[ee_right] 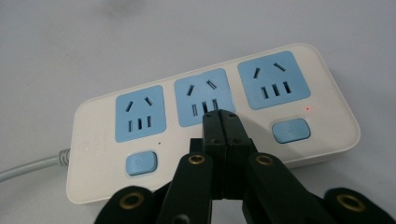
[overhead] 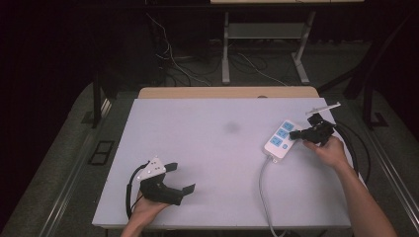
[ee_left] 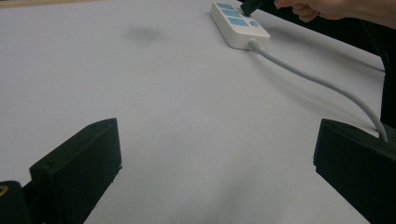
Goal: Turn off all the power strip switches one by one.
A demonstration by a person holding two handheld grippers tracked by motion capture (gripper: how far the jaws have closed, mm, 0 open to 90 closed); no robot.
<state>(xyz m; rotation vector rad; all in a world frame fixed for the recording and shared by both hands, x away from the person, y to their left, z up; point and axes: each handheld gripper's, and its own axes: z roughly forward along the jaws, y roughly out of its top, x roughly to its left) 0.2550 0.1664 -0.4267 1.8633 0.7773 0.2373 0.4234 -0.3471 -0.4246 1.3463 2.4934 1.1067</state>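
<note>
A white power strip (overhead: 279, 140) with three blue sockets lies at the right of the white table (overhead: 212, 148). My right gripper (overhead: 298, 134) is shut with nothing between its jaws. In the right gripper view its tips (ee_right: 220, 116) sit over the strip (ee_right: 93, 140), just below the middle socket (ee_right: 204, 95); whether they touch it I cannot tell. A blue button (ee_right: 141, 163) and another (ee_right: 290, 130) flank the tips, and a small red light (ee_right: 307, 108) glows. My left gripper (overhead: 181, 177) rests open and empty at the front left, and in its own view (ee_left: 215, 154) it faces the strip (ee_left: 236, 29).
The strip's grey cable (overhead: 263, 190) runs toward the table's front edge and also passes by the right jaw in the left gripper view (ee_left: 317, 84). A faint dark smudge (overhead: 231, 128) marks the tabletop. Black cables (overhead: 358, 148) trail off the right edge. Beyond the table stand metal frame legs (overhead: 226, 49).
</note>
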